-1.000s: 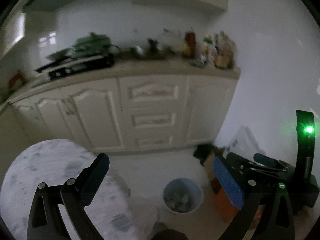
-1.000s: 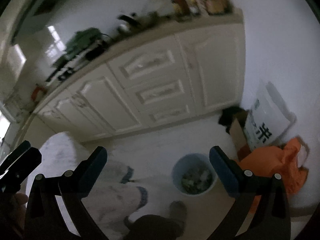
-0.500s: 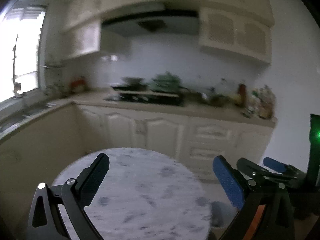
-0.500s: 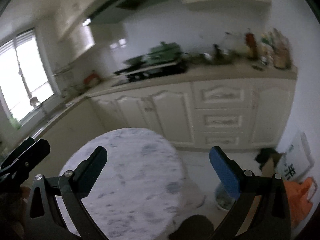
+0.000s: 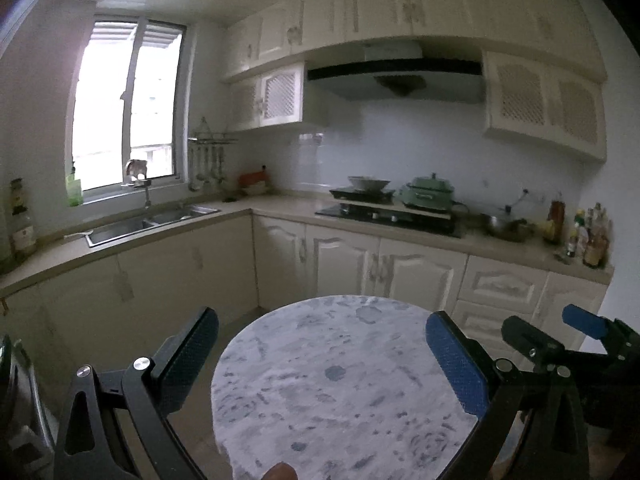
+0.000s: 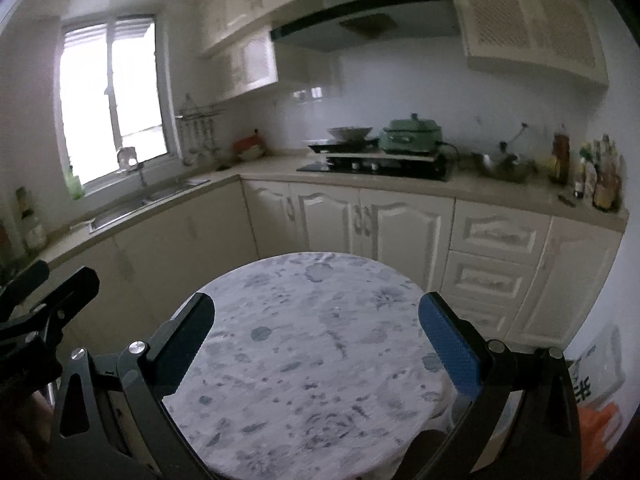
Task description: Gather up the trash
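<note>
My left gripper (image 5: 320, 356) is open above a round table with a white and grey marbled cloth (image 5: 340, 384), nothing between its blue pads (image 5: 458, 364). My right gripper (image 6: 316, 340) is open too, over the same round table (image 6: 320, 340), and holds nothing. The right gripper shows at the right edge of the left wrist view (image 5: 560, 340). The left gripper appears at the left edge of the right wrist view (image 6: 40, 300). I see no loose trash on the table. The waste bin is hidden from both views.
Cream kitchen cabinets (image 5: 400, 268) run behind the table, with a hob and green pot (image 5: 430, 194) on the counter, bottles (image 5: 588, 236) at the right end and a sink (image 5: 148, 222) under the window. An orange bag (image 6: 604, 420) and a white sack (image 6: 596, 364) lie on the floor at right.
Both grippers have tilted up from the floor and the blue waste bin to face the round table and kitchen. Both stayed open and empty.
</note>
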A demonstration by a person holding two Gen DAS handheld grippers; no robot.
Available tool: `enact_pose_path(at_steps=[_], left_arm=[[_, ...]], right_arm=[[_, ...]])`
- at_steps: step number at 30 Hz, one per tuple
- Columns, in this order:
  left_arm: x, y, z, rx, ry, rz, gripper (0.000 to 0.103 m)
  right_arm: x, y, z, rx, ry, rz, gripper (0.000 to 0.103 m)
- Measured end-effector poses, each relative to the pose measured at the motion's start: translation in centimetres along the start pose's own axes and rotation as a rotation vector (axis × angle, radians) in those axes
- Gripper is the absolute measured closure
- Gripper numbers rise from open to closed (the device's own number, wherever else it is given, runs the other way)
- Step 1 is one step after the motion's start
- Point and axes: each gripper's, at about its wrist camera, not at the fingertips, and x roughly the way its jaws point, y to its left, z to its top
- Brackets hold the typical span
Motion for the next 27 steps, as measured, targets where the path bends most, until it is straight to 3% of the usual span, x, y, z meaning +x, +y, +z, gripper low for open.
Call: enact_pose_path(at_steps=[11,19,27], left_arm=[[-5.7,1.5,-1.6,-0.015,-0.007,-0.009,0.001],[-4.6,-0.1,0.2,-0.027,-0.009,0.006,0.001],[-5.6,-0.9,-0.4,-0.040,-0.006,-0.009,0.001]], right_arm=[[-1.8,1.8,-1.4,-0.018,-0.015,-0.001,0.000],[-2.3,2.3,-1.7,-0.024,-0.019,-0.006,0.000],[-3.2,2.5,-2.7,-0.029,-0.033,-0.012,0.000]])
